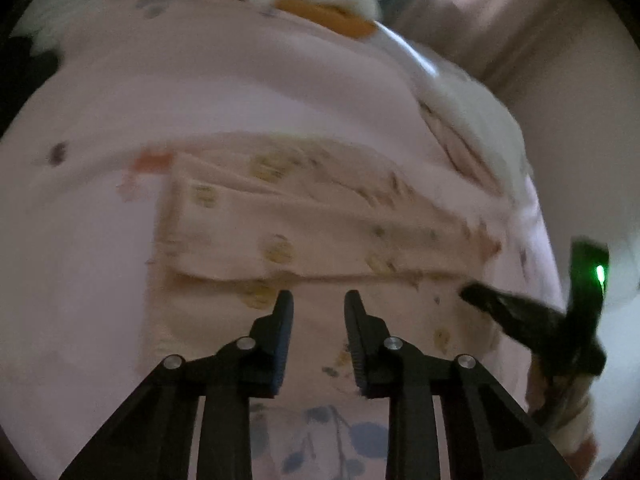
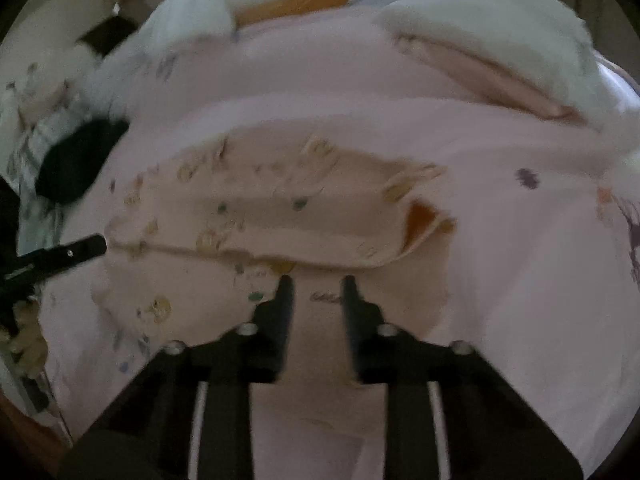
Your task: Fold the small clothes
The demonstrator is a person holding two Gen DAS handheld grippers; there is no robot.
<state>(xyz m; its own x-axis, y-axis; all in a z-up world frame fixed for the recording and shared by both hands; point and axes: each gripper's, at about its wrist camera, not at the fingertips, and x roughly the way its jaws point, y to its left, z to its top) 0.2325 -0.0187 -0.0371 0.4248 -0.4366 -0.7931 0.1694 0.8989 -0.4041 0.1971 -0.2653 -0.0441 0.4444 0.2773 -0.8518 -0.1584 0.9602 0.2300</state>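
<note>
A small peach garment [image 1: 320,220] with yellow prints lies folded flat on a pink bedsheet [image 1: 200,100]. My left gripper [image 1: 318,298] hovers over the garment's near edge. Its jaws stand a little apart with only cloth showing beneath the gap, nothing pinched. In the right wrist view the same garment [image 2: 280,216] shows an orange lining at its right corner. My right gripper [image 2: 317,282] sits just short of the fold line, jaws slightly apart and empty. Each gripper appears in the other's view: the right gripper [image 1: 520,320] at the garment's right end, the left gripper [image 2: 68,256] at its left end.
A white plush toy [image 1: 320,12] with an orange part lies at the far side of the bed. Another white fluffy item [image 2: 500,40] with a pink underside rests at the far right. A dark object [image 2: 76,160] and patterned fabrics sit at the left edge.
</note>
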